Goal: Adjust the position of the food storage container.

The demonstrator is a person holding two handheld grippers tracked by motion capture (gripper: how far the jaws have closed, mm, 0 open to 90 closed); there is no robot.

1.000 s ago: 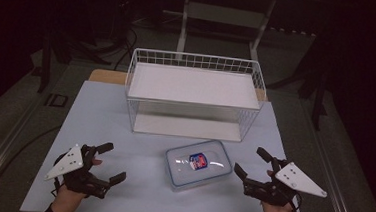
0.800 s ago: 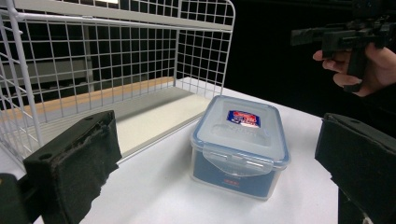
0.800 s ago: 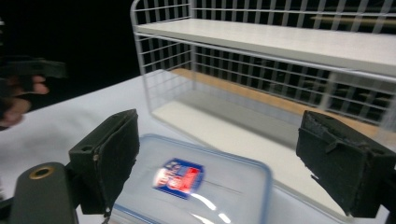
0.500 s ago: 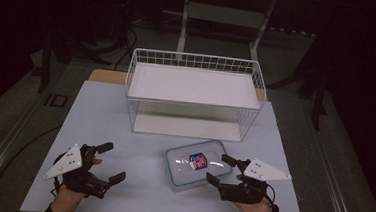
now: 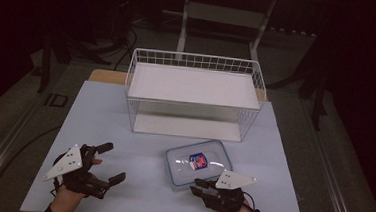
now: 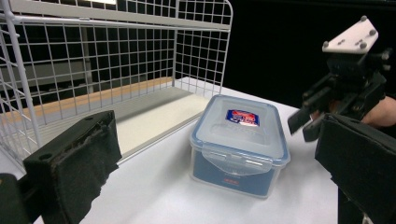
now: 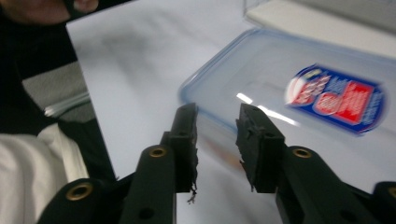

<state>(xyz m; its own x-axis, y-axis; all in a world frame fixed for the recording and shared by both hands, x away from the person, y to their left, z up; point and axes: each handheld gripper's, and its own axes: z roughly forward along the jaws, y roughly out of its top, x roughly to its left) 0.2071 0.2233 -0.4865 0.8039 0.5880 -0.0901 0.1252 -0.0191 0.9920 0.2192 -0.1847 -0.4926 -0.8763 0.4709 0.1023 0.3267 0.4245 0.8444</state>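
Dark room; pale blue table under the high camera.

Item 1: clear lidded container, blue-and-red label on its lid, lying flat on the table just in front of the white wire basket, apart from it.

Item 2: right gripper, at the container's near edge. Its jaws have just been closing and stand narrowly parted at the lid's rim; nothing is pinched between them, and contact with the rim cannot be told.

Item 3: left gripper, well left of the container, jaws spread wide, holding nothing.
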